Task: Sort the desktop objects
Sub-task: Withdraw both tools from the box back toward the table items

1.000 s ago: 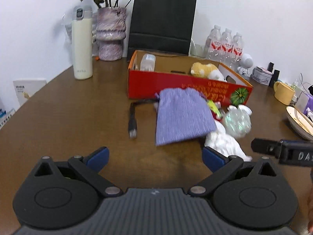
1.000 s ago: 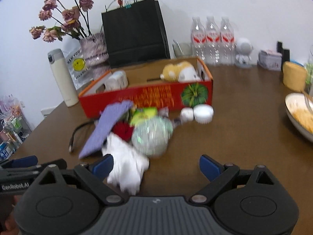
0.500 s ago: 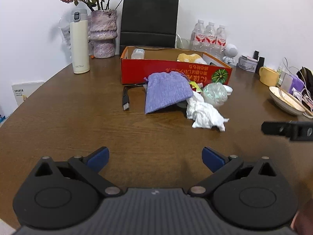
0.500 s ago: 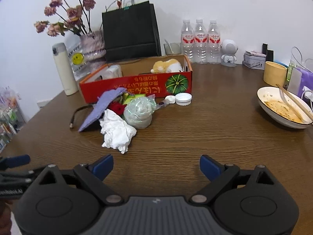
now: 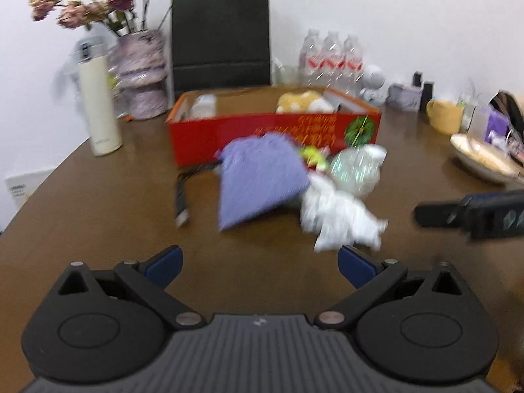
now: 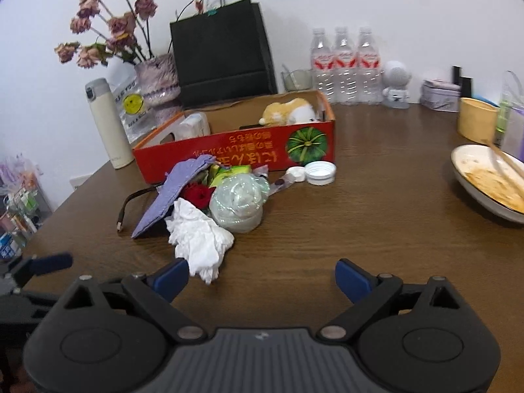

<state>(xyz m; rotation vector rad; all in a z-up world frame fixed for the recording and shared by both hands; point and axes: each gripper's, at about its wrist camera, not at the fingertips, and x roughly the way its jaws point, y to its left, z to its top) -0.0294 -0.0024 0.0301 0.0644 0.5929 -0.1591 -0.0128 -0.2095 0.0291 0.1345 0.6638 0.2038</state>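
A pile lies in front of the red cardboard box (image 6: 239, 150): a purple cloth pouch (image 5: 258, 180), crumpled white tissue (image 6: 196, 239), a crushed clear plastic bottle (image 6: 239, 199), a red item (image 6: 196, 193), a green packet (image 6: 229, 172), a black cable (image 6: 127, 206) and two white caps (image 6: 319, 172). The box holds a plush toy (image 6: 288, 114) and a small white pack (image 6: 195, 126). My left gripper (image 5: 258, 267) is open and empty, short of the pile. My right gripper (image 6: 262, 278) is open and empty, its left finger beside the tissue.
A white thermos (image 6: 108, 124), a vase of dried flowers (image 6: 157, 82), a black paper bag (image 6: 222, 52) and three water bottles (image 6: 344, 62) stand behind the box. A used bowl with chopsticks (image 6: 491, 180) and a yellow cup (image 6: 475, 124) are at the right.
Both grippers have moved forward toward the pile since half a second ago, after pulling back from it earlier. Both stay open and empty.
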